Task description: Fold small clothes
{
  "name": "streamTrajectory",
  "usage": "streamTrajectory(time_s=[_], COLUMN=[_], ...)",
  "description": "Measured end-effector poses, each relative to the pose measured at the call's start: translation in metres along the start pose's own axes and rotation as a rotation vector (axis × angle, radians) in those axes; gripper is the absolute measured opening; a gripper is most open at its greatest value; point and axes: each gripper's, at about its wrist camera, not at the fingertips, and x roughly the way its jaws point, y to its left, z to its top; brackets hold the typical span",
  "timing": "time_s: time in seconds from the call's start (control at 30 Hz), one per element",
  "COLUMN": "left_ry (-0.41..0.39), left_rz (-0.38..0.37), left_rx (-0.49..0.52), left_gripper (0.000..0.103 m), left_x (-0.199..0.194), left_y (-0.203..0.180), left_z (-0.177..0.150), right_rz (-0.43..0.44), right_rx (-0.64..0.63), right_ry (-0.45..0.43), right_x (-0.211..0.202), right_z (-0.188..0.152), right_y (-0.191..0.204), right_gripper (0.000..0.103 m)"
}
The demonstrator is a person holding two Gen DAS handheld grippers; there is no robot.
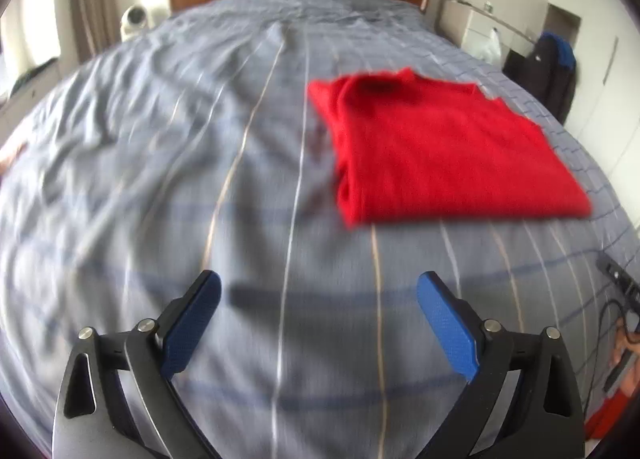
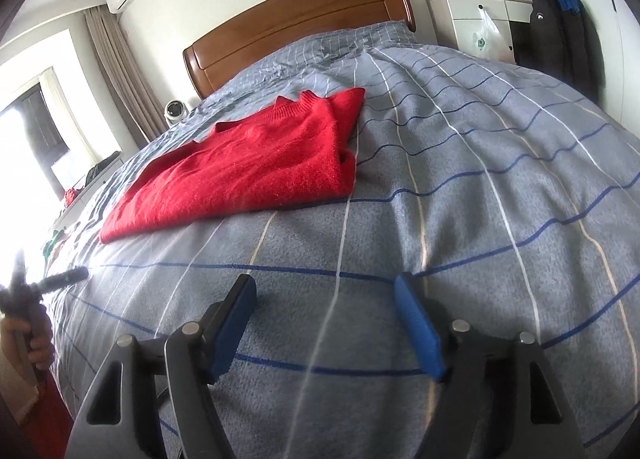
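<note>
No text, label, brand or number can be read in either view. The dark jacket (image 2: pixel 548 25) hanging at the far right carries a small white mark on its chest, and the white plastic bag (image 2: pixel 486 37) hanging on the cabinet (image 2: pixel 468 11) beside it bears a green printed emblem, but both are too small to make out. In the left wrist view everything is motion-blurred and nothing legible shows.

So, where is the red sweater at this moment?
The red sweater lies folded on the striped bed cover, right of centre in the left wrist view, ahead of both open grippers, touching neither.
</note>
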Motion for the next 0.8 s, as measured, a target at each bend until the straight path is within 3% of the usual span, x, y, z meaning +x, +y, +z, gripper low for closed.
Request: streamTrajectory(time_s=[0.1,0.23,0.43,0.53,0.6,0.67,0.8], left_ry=[0.012,0.068,0.142,0.127,0.128,0.141,0.156], left_rz=[0.003,-0.057,0.136,0.214,0.264,0.239,0.183], left_rx=[0.04,0.108,0.277,0.218,0.1,-0.047,-0.138], left_gripper=[0.099,0.099,0.098,0.099,0.098,0.098,0.098], left_x=[0.01,0.041,0.112,0.131,0.14,0.14,0.124], left_y=[-0.003,-0.017,-0.055,-0.048,-0.027,0.003,0.038], left_z=[0.045,0.109,0.155,0.174,0.184,0.183,0.155], right_rz=[0.004,0.003,0.013,0.02,0.022,0.025,0.035], right_rx=[0.002,0.001,0.01,0.015,0.017,0.018,0.024], right_ry=[-0.003,-0.011,-0.025,-0.028,-0.028,-0.029,-0.036], right_x=[0.0,0.0,-0.001,-0.002,-0.001,-0.001,-0.002], right_z=[-0.001,-0.002,-0.005,-0.005,-0.005,-0.005,-0.005], right_y=[0.0,0.0,-0.002,-0.002,-0.002,-0.003,-0.004], right_gripper=[0.072,0.072,0.072,0.072,0.072,0.072,0.072])
